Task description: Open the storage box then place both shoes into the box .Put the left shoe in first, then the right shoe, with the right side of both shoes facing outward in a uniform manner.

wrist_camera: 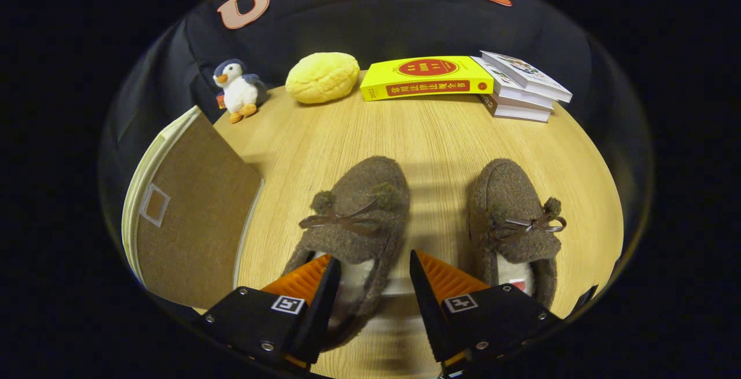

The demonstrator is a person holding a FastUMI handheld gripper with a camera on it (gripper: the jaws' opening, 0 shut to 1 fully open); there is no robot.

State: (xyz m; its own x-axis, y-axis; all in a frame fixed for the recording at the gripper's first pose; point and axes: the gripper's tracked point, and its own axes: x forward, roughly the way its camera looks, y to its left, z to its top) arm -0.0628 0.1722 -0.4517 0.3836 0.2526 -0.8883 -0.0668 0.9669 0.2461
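The gripper [373, 263] hung over a round wooden table [428, 130] with its two fingers spread apart. One finger sat over the heel opening of the left shoe [353, 217], and the other finger was out past that shoe's side, over bare wood. The side of the shoe lay between them. I could not tell if either finger touched the shoe. The gripper held nothing.

Both shoes were fuzzy brown slippers with a little bow on top and soft white lining inside. Their toes pointed away from the gripper. The right shoe [515, 223] lay beside the other one, with a strip of bare table between them. It sat just past the outer finger.

The storage box [185, 217] stood on the other side of the left shoe, near the table's edge. It had a brown fuzzy face with a small pale square patch on it and a cream rim. It looked closed.

Far beyond the shoes, along the back of the table, sat a toy penguin [238, 91], a yellow bun-shaped squishy toy [322, 77], a yellow book [428, 78] and a stack of books [521, 87]. The yellow book touched the stack.
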